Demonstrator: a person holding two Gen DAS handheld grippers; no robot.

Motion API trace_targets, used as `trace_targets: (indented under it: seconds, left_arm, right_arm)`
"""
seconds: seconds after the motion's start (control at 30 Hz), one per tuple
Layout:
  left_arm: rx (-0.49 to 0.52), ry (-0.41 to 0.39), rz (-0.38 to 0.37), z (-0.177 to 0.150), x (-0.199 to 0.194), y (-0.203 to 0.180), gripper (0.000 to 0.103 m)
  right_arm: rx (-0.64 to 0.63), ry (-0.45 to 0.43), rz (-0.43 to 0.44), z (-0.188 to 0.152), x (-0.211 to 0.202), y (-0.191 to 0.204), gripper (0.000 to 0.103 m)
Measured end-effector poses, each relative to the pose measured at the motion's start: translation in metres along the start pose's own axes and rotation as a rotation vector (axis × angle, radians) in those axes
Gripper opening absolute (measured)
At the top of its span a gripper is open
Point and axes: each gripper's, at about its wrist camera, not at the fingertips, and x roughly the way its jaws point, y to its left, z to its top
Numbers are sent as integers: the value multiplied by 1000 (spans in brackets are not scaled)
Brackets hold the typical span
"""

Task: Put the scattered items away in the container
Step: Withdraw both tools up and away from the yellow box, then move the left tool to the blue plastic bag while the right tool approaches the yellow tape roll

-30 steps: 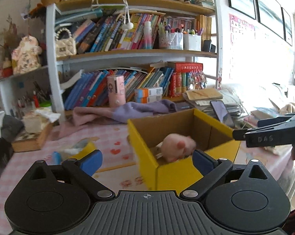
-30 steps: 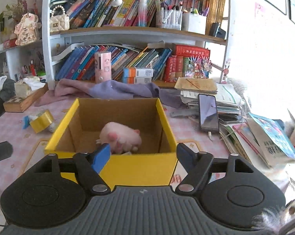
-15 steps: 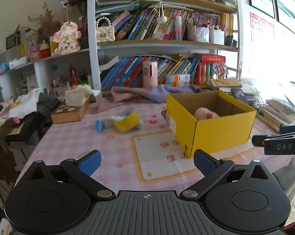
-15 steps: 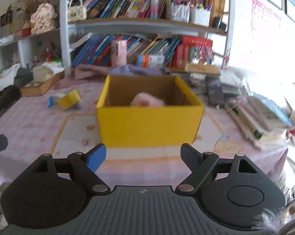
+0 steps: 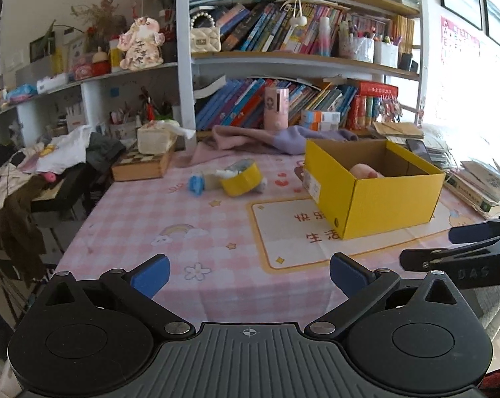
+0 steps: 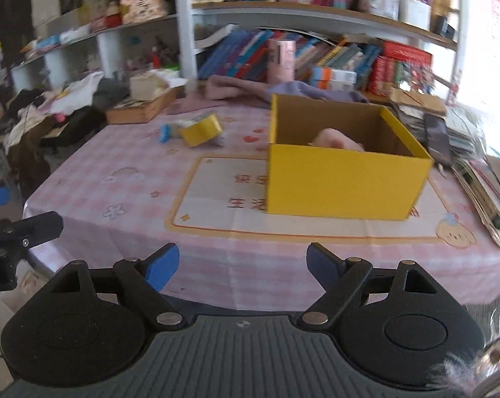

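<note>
The yellow cardboard box point(image 5: 382, 195) sits on the pink checked tablecloth point(image 5: 144, 212), well ahead of both pairs of fingers and touched by neither; from the left wrist it lies ahead and to the right of the left gripper point(image 5: 248, 273), and from the right wrist it stands nearly straight ahead of the right gripper point(image 6: 241, 263). Inside the box, low against its near wall, a soft pink plush toy point(image 5: 366, 169) shows only its rounded top. Still out on the cloth, to the left of the box and well apart from it, lies a yellow roll of tape point(image 5: 241, 179) tilted on its side, with a small blue object point(image 5: 197, 184) just beside it and some white stuff I can't make out tucked between them. Both grippers hang over the near edge of the table with their jaws spread wide and only bare cloth between the blue pads point(image 5: 150, 273); neither holds or touches anything. The right gripper's black finger also pokes into the left wrist view at the right edge. The box has smooth, matte yellow outer walls and plain brown card inside, with square, sharp corners. The cloth is glossy, printed with stars, a rainbow and a cream panel of red characters point(image 5: 311, 229) that the box partly covers.
</note>
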Motion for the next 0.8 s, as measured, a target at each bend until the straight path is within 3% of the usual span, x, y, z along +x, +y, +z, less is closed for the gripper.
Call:
trace_targets:
  seconds: [0.2, 0.47, 0.8]
  left_arm:
    - [4, 52, -10, -8, 3, 3, 103]
    - [-34, 33, -14, -8, 4, 16, 103]
    - [-64, 17, -27, -5, 7, 39, 103]
  right_arm:
    - [-67, 6, 44, 4, 6, 18, 86]
    - [-147, 16, 53, 9, 11, 36, 86]
    - [-148, 21, 67, 22, 22, 50, 86]
